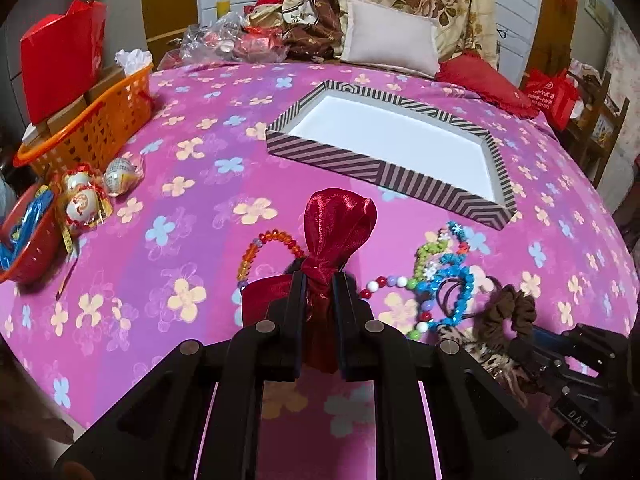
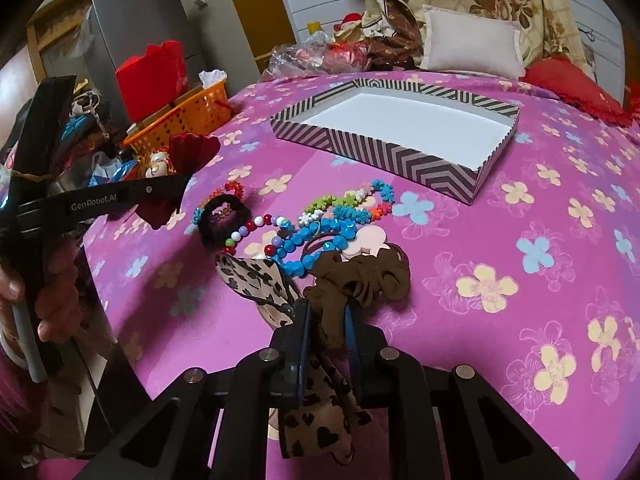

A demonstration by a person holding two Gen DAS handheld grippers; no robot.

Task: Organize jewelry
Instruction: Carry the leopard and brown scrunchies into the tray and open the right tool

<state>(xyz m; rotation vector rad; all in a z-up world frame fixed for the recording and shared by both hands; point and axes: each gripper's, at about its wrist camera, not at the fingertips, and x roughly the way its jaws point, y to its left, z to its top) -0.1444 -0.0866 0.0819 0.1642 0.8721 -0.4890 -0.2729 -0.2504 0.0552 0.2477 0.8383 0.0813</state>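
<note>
My left gripper is shut on a red satin bow and holds it above the pink flowered bedspread; it also shows in the right wrist view. My right gripper is shut on a brown scrunchie, with a leopard-print hair tie beside and under the fingers. A pile of bead bracelets lies ahead: blue beads, a black scrunchie, an orange-red bead bracelet. The striped tray with a white floor lies farther back, empty.
An orange basket with a red bag stands at the left edge. Wrapped red-and-white balls and a red bowl sit left. A white pillow, red cushion and bags lie behind.
</note>
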